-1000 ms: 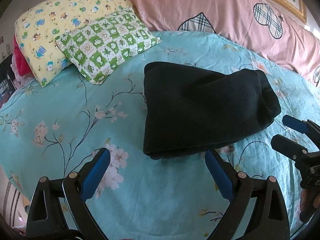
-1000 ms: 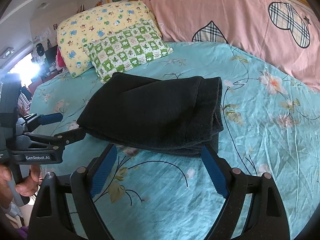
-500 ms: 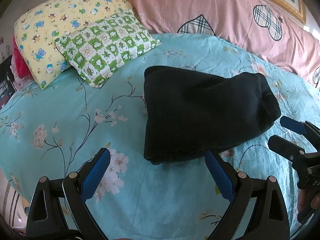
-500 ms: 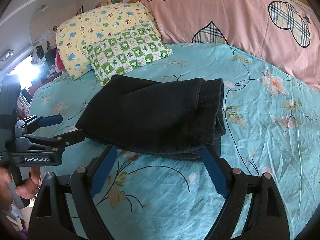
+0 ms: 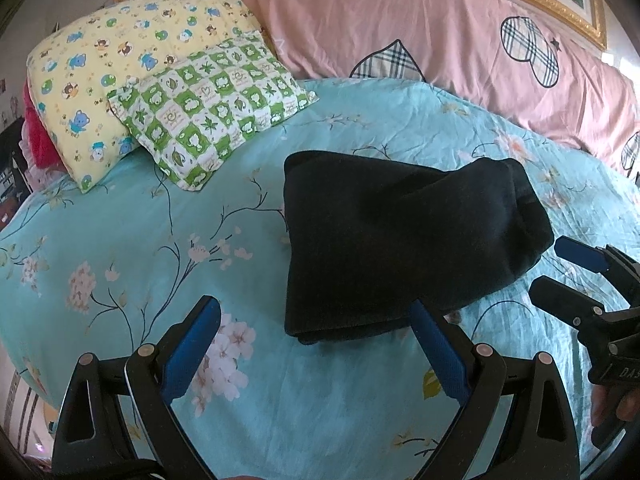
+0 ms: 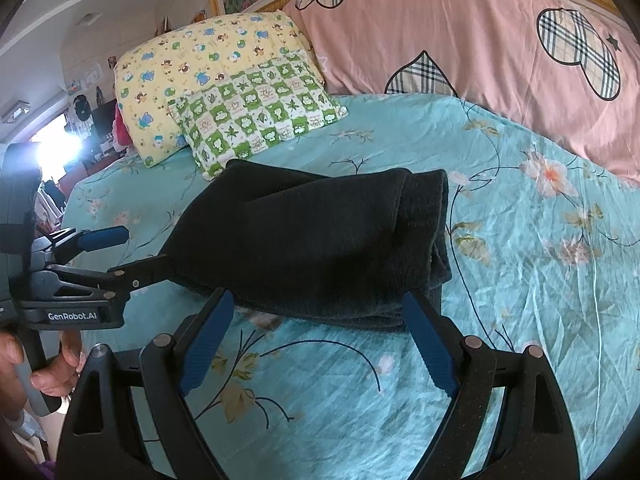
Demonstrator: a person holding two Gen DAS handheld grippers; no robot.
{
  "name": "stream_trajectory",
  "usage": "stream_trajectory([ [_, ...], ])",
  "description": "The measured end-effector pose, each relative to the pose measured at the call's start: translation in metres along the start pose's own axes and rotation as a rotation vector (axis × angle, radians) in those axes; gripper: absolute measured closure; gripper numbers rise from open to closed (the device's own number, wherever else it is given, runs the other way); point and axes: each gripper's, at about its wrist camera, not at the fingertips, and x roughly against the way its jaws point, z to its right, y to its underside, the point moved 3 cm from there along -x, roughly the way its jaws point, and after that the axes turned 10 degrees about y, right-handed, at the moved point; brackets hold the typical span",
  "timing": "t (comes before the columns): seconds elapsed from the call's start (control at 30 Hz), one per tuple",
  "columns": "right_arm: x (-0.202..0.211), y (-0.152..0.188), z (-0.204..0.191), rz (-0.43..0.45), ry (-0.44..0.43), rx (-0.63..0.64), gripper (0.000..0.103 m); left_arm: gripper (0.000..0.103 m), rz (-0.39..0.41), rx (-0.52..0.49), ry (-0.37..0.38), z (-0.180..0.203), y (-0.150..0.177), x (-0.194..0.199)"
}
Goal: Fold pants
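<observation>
We are holding both the left gripper (image 5: pixel 316 332) and right gripper (image 6: pixel 320 328) wide-jawed and empty beside the folded pants (image 6: pixel 312 240) (loosely stacked), so nudging an edge risks unfolding them.

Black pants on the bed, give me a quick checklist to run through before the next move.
1. Black pants folded into a compact bundle: ok.
2. Bundle lies flat on the teal floral sheet, apart from the green checked pillow: ok.
3. Left gripper open, nothing between its fingers: ok.
4. Right gripper open, nothing held: ok.
5. Edges squared: not ok, the right end shows uneven layers.
6. Underside smooth: cannot tell.
</observation>
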Motion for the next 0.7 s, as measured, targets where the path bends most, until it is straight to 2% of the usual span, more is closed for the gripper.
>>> stream_trajectory([
  [0.7, 0.008, -0.011, 0.001, 0.032, 0.010, 0.007, 0.016, 0.007, 0.035, 0.010, 0.022, 0.001, -0.018, 0.003],
])
